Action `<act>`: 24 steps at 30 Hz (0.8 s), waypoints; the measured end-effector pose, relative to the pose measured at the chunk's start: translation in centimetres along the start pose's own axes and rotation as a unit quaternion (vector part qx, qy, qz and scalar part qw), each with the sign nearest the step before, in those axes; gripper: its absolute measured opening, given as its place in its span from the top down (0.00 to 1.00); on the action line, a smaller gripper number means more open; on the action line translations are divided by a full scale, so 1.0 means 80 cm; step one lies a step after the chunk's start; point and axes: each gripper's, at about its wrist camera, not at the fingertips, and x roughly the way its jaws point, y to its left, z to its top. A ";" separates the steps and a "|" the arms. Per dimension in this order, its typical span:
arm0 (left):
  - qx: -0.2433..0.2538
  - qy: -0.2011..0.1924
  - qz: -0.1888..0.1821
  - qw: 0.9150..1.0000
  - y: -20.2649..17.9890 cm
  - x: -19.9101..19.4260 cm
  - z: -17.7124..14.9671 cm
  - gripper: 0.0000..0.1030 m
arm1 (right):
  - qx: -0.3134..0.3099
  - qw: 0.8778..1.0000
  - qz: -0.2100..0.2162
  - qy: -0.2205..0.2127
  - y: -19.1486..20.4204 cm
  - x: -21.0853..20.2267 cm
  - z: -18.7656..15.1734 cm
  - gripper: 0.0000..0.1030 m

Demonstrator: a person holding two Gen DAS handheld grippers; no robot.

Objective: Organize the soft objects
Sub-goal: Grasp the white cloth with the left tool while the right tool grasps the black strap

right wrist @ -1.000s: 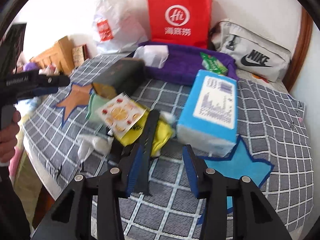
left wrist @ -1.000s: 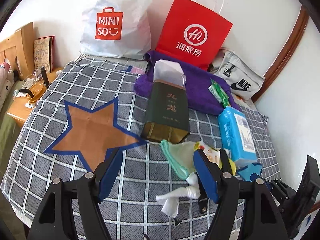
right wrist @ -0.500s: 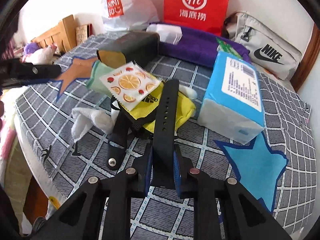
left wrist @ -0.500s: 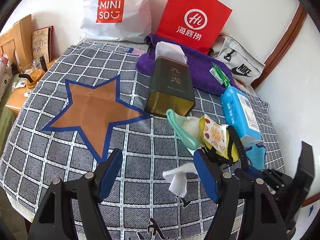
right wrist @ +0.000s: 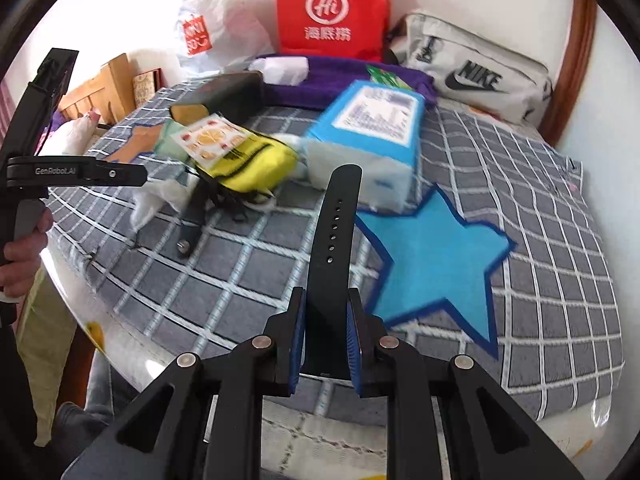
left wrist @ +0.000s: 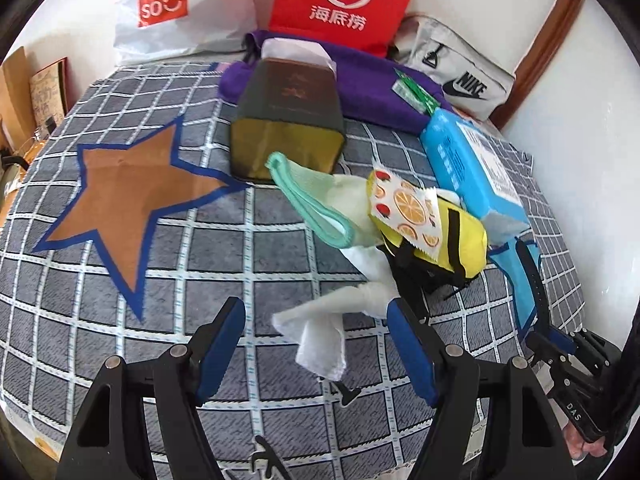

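My right gripper (right wrist: 326, 334) is shut on a black watch strap (right wrist: 334, 240) and holds it lifted above the checked cloth (right wrist: 240, 264), beside the blue star (right wrist: 436, 256). The strap also shows in the left wrist view (left wrist: 530, 280). My left gripper (left wrist: 316, 336) is open, its jaws either side of a white tissue (left wrist: 324, 328). Behind the tissue lies a pile: a green cloth (left wrist: 316, 196), a fruit-print sachet (left wrist: 404, 204) and a yellow pouch (left wrist: 460, 240). A second black strap (right wrist: 192, 216) lies by the pile.
A blue tissue pack (left wrist: 476, 164) and a dark tea box (left wrist: 288, 120) lie behind the pile, on either side of it. A purple towel (left wrist: 368, 76), red bag (left wrist: 344, 0), Miniso bag (left wrist: 168, 4) and Nike pouch (left wrist: 460, 76) line the back wall. A brown star (left wrist: 128, 196) is at left.
My right gripper closed on the black strap and lifted it back toward the blue star. My left gripper moved forward, bringing the white tissue between its open jaws.
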 end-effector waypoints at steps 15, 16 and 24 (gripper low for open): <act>0.020 -0.017 0.023 0.999 -0.023 0.031 -0.001 0.46 | 0.040 0.999 0.009 0.023 -0.040 0.042 0.003 0.65; 0.016 -0.017 0.016 1.000 -0.019 0.029 -0.001 0.53 | 0.038 0.999 0.002 0.020 -0.038 0.045 0.006 0.65; -0.009 -0.019 -0.032 0.999 -0.003 0.023 -0.001 0.76 | 0.023 0.999 -0.028 0.014 -0.029 0.057 0.020 0.70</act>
